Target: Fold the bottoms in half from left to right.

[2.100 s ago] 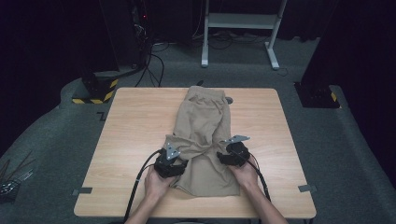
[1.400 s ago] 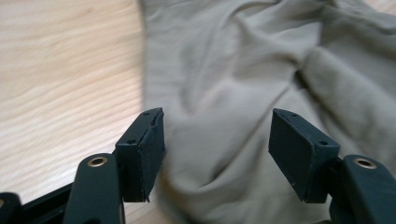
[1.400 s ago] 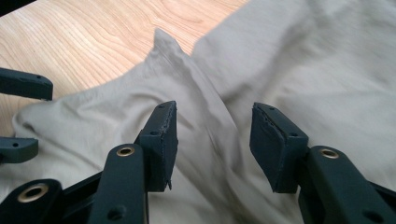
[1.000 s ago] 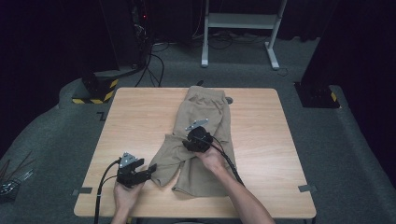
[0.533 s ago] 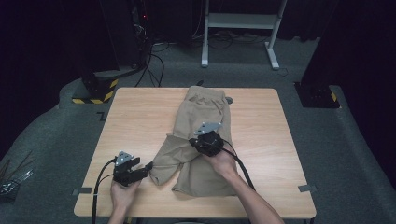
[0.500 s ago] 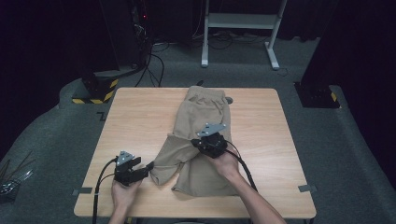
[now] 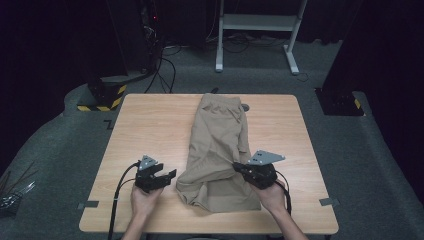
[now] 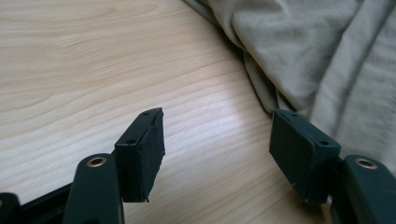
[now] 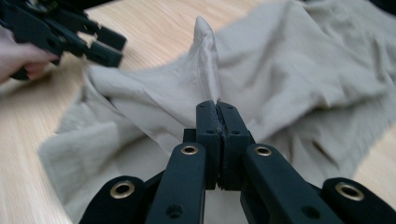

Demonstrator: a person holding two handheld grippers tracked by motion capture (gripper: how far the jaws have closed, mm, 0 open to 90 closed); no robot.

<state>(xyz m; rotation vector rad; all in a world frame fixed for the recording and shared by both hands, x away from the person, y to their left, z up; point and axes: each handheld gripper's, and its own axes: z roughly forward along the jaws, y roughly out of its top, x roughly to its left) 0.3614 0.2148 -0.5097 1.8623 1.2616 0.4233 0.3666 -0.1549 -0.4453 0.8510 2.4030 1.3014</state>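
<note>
A beige pair of shorts lies lengthwise down the middle of the wooden table, its near end rumpled. My right gripper sits at the right side of that near end, shut on a pinched ridge of cloth that stands up from its closed jaws. The cloth spreads out beyond them. My left gripper rests low over bare wood just left of the shorts' near left corner, open with nothing between its pads. The cloth's edge lies close to its right pad.
Grey tape marks sit at the table's front corners. Beyond the table on the dark carpet are a white desk frame, a yellow-and-black striped base at the back left, and a black stand foot at the right.
My right gripper has moved right and nearer to me across the shorts, pulling a fold of cloth with it. My left gripper has shifted slightly toward the shorts.
</note>
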